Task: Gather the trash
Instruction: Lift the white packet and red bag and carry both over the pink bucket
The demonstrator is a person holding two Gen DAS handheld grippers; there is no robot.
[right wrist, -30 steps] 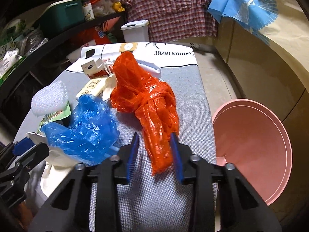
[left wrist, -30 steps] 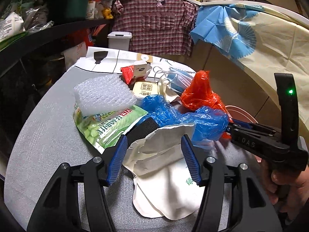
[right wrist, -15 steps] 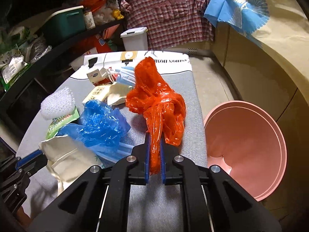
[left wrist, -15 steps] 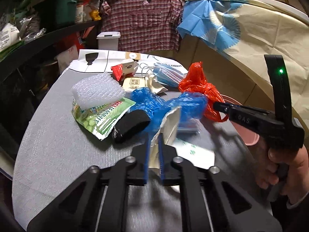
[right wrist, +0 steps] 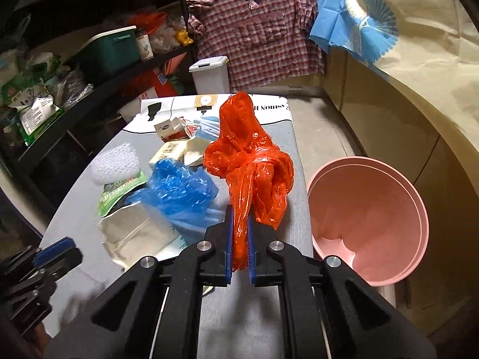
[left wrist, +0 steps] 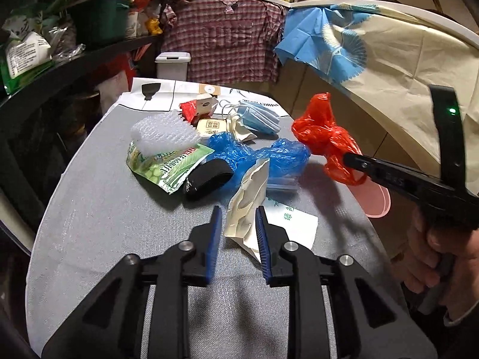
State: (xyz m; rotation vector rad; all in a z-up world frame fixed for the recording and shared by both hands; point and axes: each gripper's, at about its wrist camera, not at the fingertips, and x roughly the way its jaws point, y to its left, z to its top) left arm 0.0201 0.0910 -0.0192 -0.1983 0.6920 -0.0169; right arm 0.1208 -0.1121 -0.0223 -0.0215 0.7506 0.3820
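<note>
Right tongs [right wrist: 239, 245] we clamp on orange bag [right wrist: 248, 161], lifted beside pink bin [right wrist: 413, 206]; left tongs [left wrist: 238, 236] apart w/ paper bag [left wrist: 248, 200] between, not gripped.

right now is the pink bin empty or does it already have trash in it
Empty, as far as shows: the right wrist view looks into the pink bin and only bare pink wall shows. The orange bag is clamped in the right gripper.

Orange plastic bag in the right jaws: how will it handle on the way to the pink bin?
Probably floppy: the orange bag bunches and droops around the right gripper. Likely very light, being thin and translucent. The film looks glossy, so it may slip, and the loose tail could snag the pink bin at its rim.
</note>
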